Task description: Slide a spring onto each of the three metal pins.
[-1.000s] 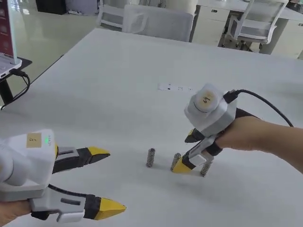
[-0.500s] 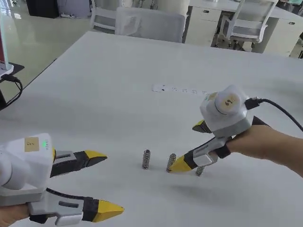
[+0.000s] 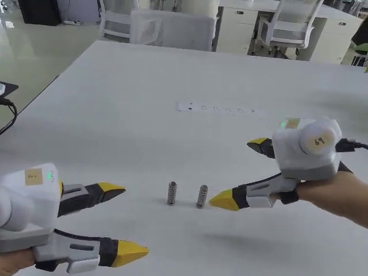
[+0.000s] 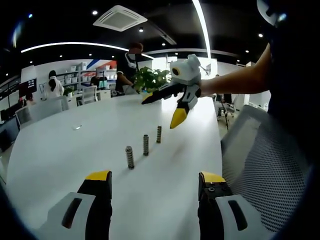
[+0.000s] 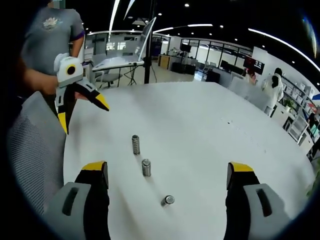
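Observation:
Three short metal springs stand upright on pins in a row on the white table point(image 3: 132, 115). Two of them, the left spring point(image 3: 172, 193) and the middle spring point(image 3: 202, 196), appear in the head view; the lower finger of my right gripper point(image 3: 237, 171) covers the third. That gripper hovers open just right of the row, holding nothing. My left gripper point(image 3: 129, 219) is open and empty at the near left. The left gripper view has all three springs point(image 4: 146, 144) beyond my left gripper point(image 4: 155, 177). From the right gripper view the springs point(image 5: 146, 167) lie between the jaws of my right gripper point(image 5: 167, 167).
A flat white strip point(image 3: 214, 107) lies on the table beyond the springs. Office chairs point(image 3: 172, 29) stand along the far edge. A mesh chair back point(image 4: 255, 150) is close beside me. People stand far off in the room.
My right gripper has drawn back to the right, away from the row of springs, and its jaws have spread wider. The left gripper has held its place.

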Motion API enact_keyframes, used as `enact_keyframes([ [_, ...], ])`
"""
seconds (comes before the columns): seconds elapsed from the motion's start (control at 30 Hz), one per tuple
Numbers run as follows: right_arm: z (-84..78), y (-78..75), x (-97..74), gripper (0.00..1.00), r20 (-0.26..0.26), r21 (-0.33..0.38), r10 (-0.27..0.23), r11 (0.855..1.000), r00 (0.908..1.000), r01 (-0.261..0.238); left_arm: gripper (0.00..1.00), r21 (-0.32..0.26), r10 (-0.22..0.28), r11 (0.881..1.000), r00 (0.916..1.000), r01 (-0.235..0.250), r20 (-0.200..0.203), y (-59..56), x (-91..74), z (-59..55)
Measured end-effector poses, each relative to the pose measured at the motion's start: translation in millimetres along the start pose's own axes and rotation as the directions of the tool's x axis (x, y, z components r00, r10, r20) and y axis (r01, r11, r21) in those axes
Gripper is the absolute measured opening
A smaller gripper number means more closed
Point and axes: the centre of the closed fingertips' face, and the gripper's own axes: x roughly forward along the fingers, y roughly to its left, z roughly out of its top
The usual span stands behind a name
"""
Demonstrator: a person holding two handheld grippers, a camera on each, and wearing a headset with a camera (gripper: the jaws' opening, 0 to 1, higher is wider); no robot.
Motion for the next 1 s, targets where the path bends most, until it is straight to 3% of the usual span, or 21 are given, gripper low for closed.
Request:
enact_keyframes([
  [0.17,-4.2,-1.1,-15.9,0.99,0.051,0.022,-0.023,1.000,0.9984,0.022,0.67,0.001,-0.001,1.000,1.0000,0.001,0.006,-0.7,2.3,2.3],
  [0.4,-18.2,11.7,-34.0,0.99,0.093,0.023,-0.015,1.000,0.9956,0.013,0.68,0.003,-0.001,1.000,1.0000,0.001,0.008,-1.2,2.7,4.0],
  [0.67,-26.9,18.5,-50.2,0.99,0.150,0.073,-0.052,0.996,0.9873,0.041,0.68,-0.007,0.010,1.000,0.9998,-0.009,0.020,-0.8,0.9,5.6],
  [1.0,-47.8,24.8,-63.8,0.99,0.179,0.153,-0.096,0.986,0.9791,0.069,0.68,-0.032,0.016,0.999,0.9996,-0.016,0.025,-4.9,-2.5,-0.7],
])
